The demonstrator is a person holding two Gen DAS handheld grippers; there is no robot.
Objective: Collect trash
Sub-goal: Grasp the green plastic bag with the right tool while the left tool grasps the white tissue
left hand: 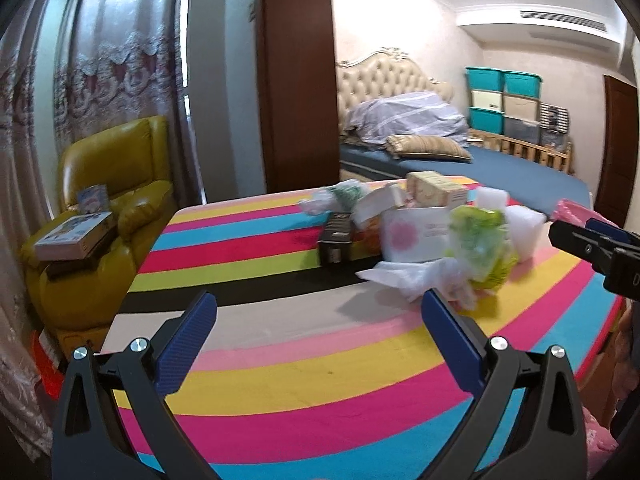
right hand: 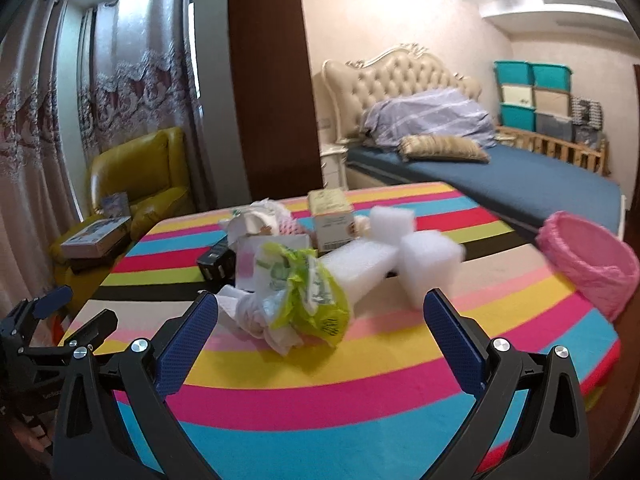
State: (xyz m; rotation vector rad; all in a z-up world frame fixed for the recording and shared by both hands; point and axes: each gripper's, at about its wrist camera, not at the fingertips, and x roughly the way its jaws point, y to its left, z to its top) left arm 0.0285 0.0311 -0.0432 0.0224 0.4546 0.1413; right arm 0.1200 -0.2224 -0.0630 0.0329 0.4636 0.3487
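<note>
Trash [right hand: 304,292] lies just beyond our right gripper [right hand: 320,312], fingers spread, left gripper [left hand: 318,312] likewise; slippery wrappers may slide off the striped worktop [right hand: 360,380].

Striped cloth [right hand: 320,392] lies bare before, seemingly, crumpled wrappers [right hand: 296,300].

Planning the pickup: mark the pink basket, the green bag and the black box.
pink basket [right hand: 592,270], right wrist view, its outer wall.
green bag [right hand: 316,300], right wrist view, its crumpled middle.
black box [left hand: 335,240], left wrist view, its top face.

left gripper [left hand: 319,308] gaping — trash pile [left hand: 416,232] ahead
</note>
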